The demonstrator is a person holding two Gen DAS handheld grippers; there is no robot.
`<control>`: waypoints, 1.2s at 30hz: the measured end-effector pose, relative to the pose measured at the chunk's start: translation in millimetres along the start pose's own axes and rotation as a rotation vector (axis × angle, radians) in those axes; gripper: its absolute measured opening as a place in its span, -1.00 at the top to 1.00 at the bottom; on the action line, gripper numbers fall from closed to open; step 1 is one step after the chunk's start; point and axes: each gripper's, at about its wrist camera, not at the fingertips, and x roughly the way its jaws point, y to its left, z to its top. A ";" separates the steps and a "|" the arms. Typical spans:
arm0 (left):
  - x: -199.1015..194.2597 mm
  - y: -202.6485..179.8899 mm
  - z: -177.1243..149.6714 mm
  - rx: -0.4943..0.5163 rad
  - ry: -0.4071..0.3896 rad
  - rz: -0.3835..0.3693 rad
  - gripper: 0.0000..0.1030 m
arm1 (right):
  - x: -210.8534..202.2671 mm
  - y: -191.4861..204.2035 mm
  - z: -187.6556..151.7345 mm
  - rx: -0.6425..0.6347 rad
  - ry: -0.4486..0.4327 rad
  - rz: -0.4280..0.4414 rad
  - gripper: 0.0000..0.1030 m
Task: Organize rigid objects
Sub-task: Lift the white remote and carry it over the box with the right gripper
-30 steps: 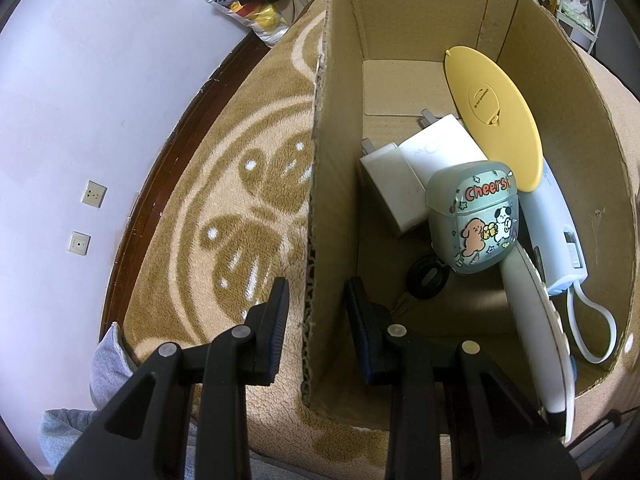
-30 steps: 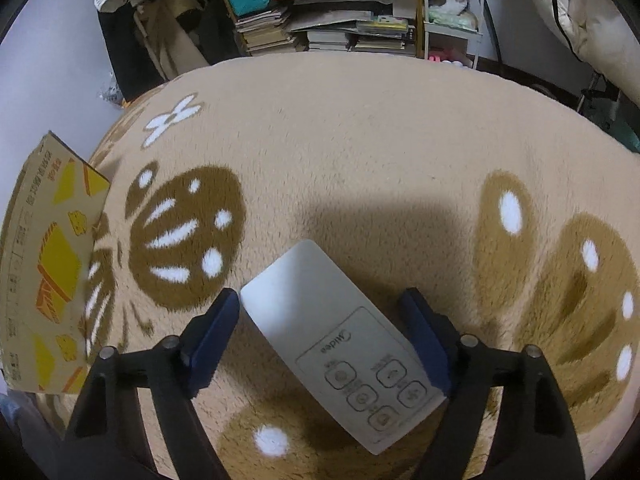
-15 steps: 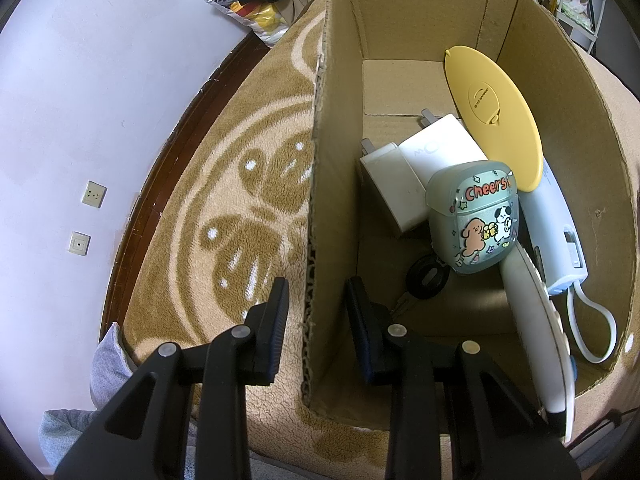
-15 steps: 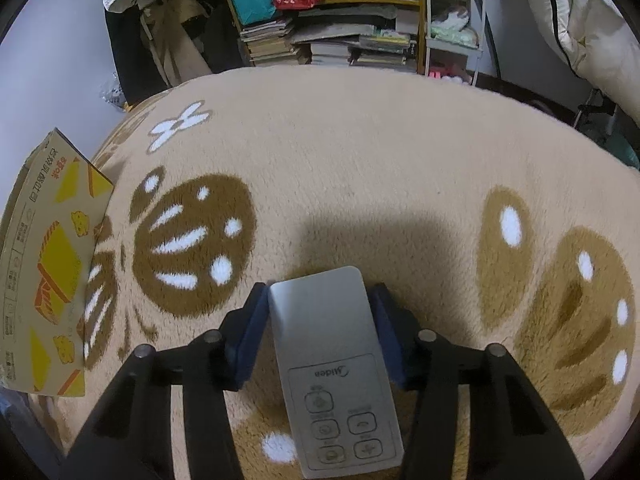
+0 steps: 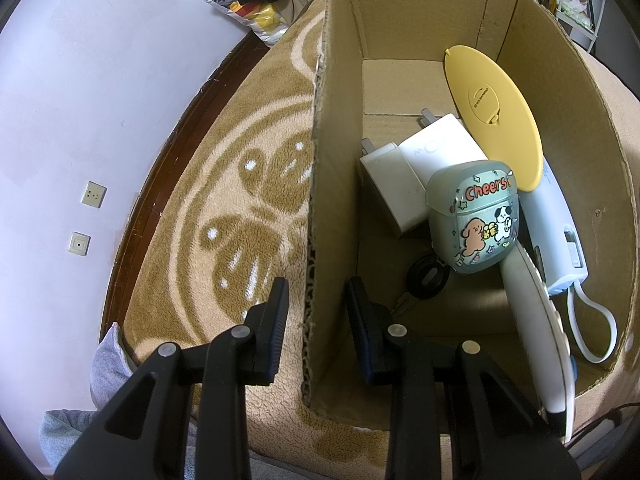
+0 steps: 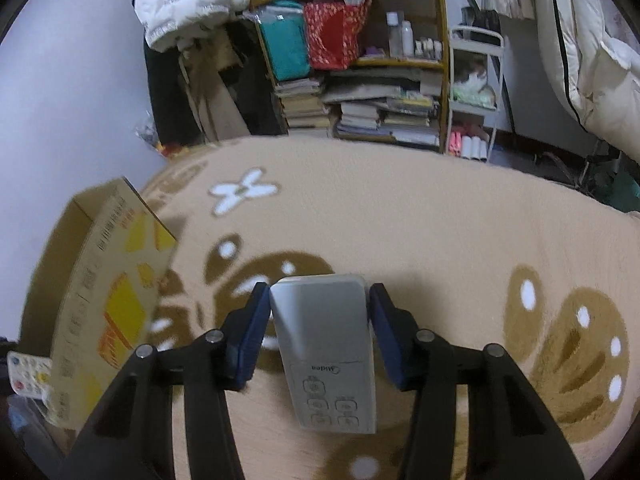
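The right gripper (image 6: 318, 328) is clamped on the slim white remote control (image 6: 324, 346), long axis running along the fingers, lifted above the tan rug (image 6: 440, 240). The open brown cardboard box (image 6: 100, 280) sits to its left. The left gripper (image 5: 316, 312) straddles that box's near-left wall with its jaws apart, not squeezing.

- The left wrist view looks steeply down from close above the cardboard box (image 5: 420, 32), along its 2 fingers (image 5: 276, 320), which straddle the box's near wall; the wall (image 5: 80, 80) and rug (image 5: 240, 200) fill its left side.
- The right wrist view sits low and close over the rug (image 6: 400, 208), facing level across it to the bookshelf (image 6: 360, 60).
- The 2 views share the box (image 6: 100, 280) and the rug.
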 end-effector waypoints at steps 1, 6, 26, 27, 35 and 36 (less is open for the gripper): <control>0.0 0.0 0.0 0.000 0.000 0.000 0.43 | -2.4 3.8 1.9 0.000 -0.011 0.013 -0.03; 0.0 0.1 0.1 0.000 0.000 0.000 0.43 | -15.9 28.4 16.3 -0.046 -0.064 0.052 -0.01; 0.0 -0.1 0.4 0.001 0.001 0.000 0.43 | -56.6 182.3 40.1 -0.219 -0.229 0.317 -0.02; 0.3 -0.1 0.5 0.002 0.000 0.000 0.43 | -57.7 184.8 36.7 -0.230 -0.239 0.306 -0.02; 2.0 0.7 1.2 0.003 0.001 -0.001 0.43 | -57.9 183.2 31.1 -0.177 -0.226 0.369 -0.01; 2.0 0.7 1.1 0.003 0.001 -0.002 0.43 | -58.0 183.3 29.8 -0.172 -0.221 0.381 -0.01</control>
